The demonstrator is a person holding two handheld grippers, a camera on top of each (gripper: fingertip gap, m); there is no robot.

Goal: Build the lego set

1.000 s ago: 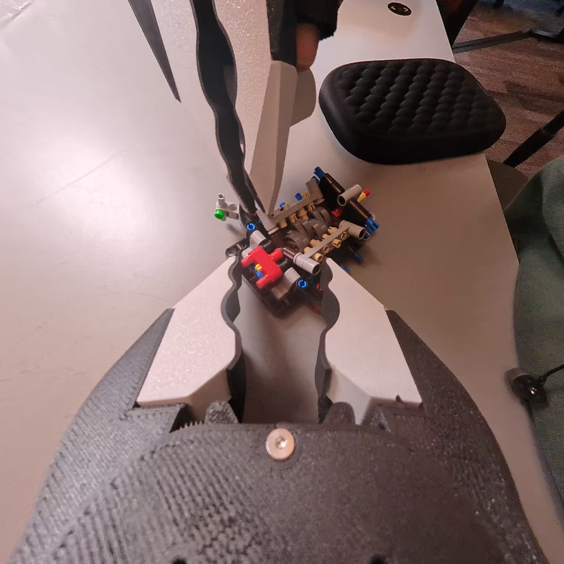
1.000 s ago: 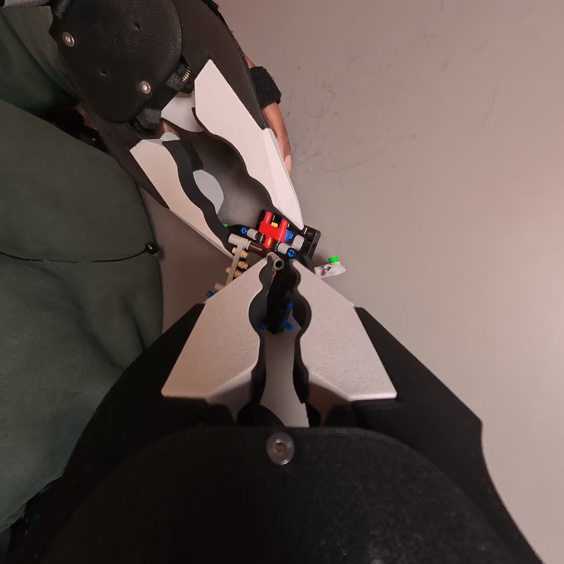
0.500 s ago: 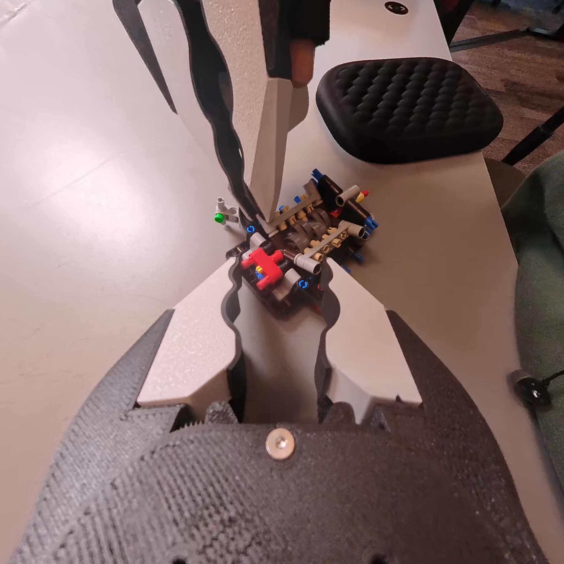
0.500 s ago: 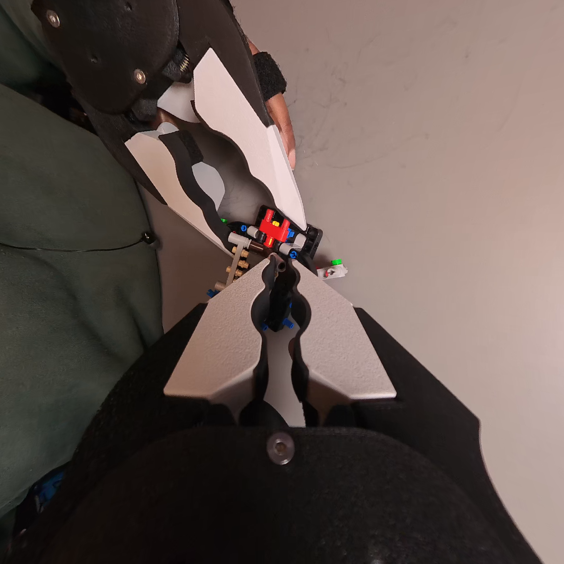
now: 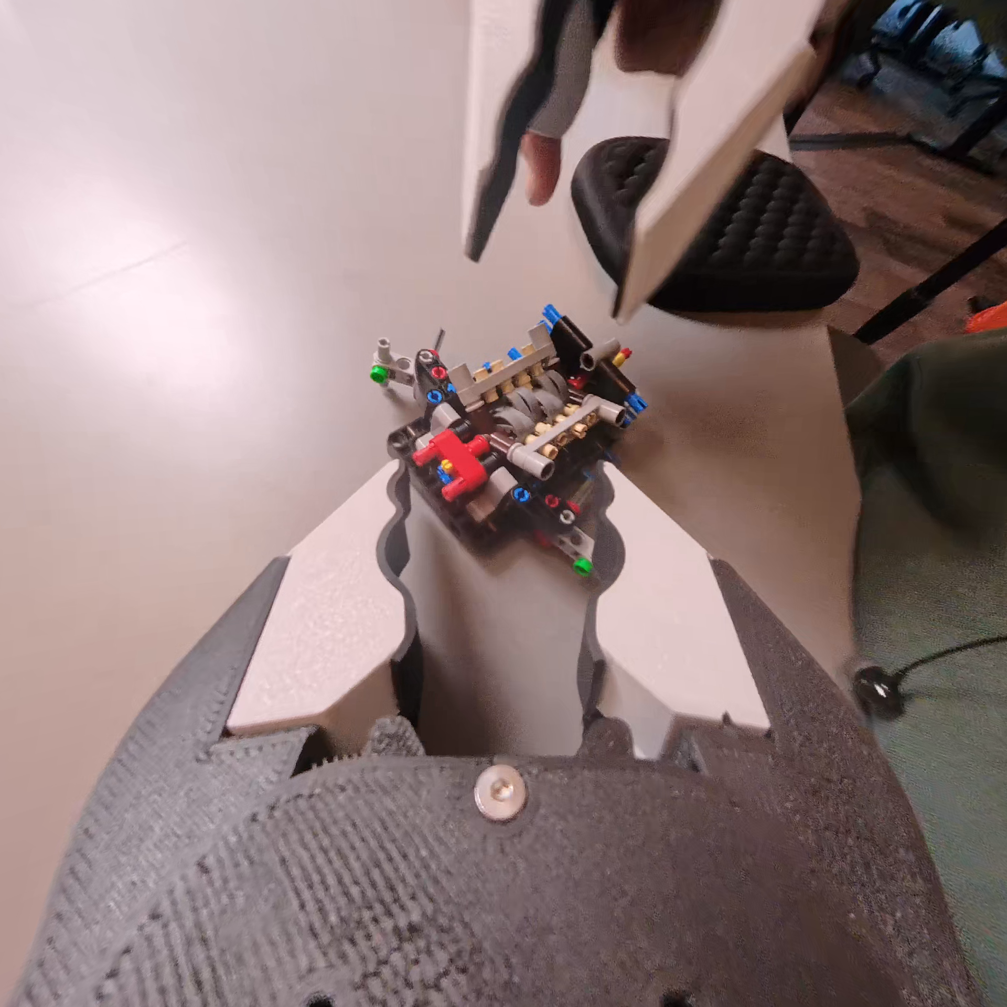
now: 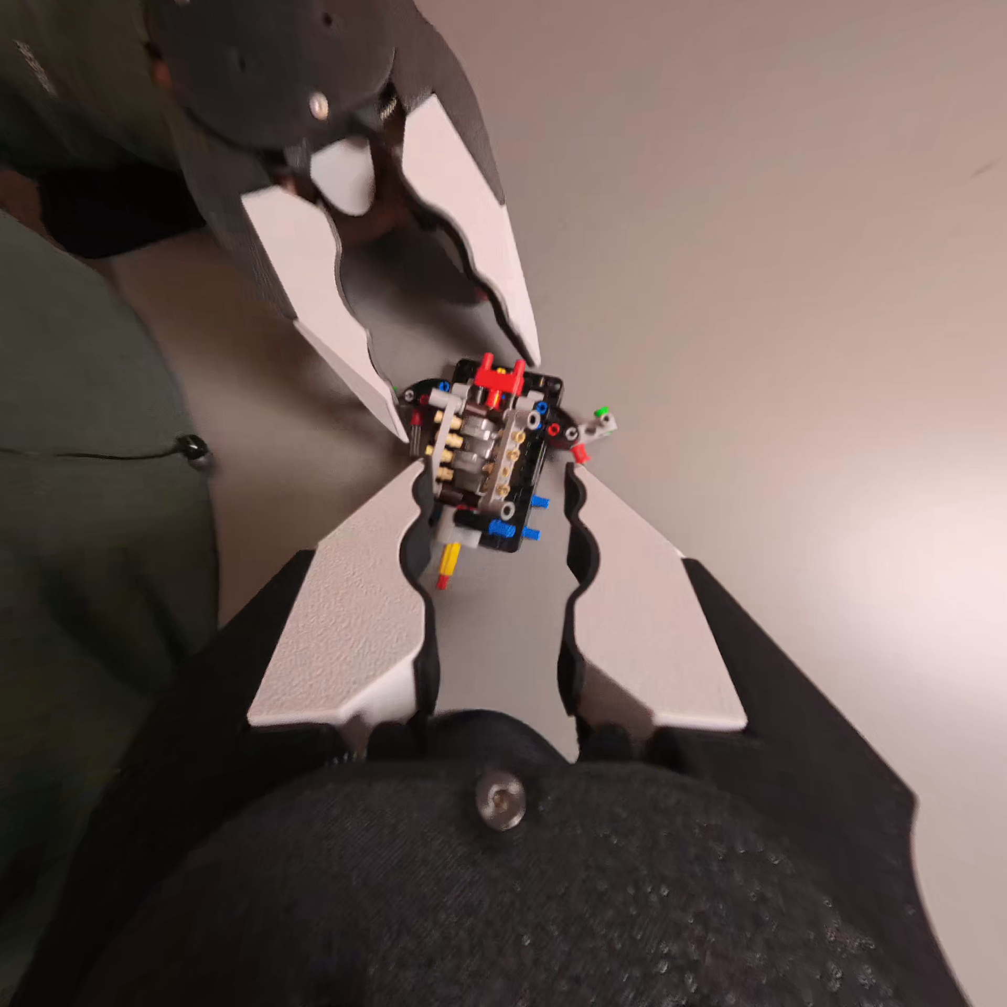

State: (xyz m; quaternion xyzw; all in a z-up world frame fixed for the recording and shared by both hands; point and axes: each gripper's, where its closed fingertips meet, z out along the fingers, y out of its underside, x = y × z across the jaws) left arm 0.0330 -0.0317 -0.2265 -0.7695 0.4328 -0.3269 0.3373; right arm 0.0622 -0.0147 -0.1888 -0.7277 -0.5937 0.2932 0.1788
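Note:
The lego assembly (image 5: 512, 430), a black frame with grey beams, tan pins and a red piece, rests on the pale table (image 5: 163, 381). A grey link with a green pin (image 5: 384, 368) sticks out on its far left side, and another green pin (image 5: 581, 566) shows at its near right. My left gripper (image 5: 501, 471) is open, with its tips flanking the assembly's near end. My right gripper (image 6: 493, 468) is open wide and empty, with the assembly (image 6: 490, 447) between its tips. In the left wrist view it is blurred and raised above the assembly (image 5: 545, 286).
A black textured pad (image 5: 735, 218) lies at the far right of the table, near its edge. A person's green garment (image 5: 937, 545) with a black cord toggle (image 5: 877, 695) is on the right. A person's finger (image 5: 539, 169) shows behind the right gripper. The grippers' ends are close to 6 cm from one another.
My right gripper was shut on a black part at the assembly's side; it has opened wide and lifted away. My left gripper's fingers have spread a little, uncovering the near right green pin.

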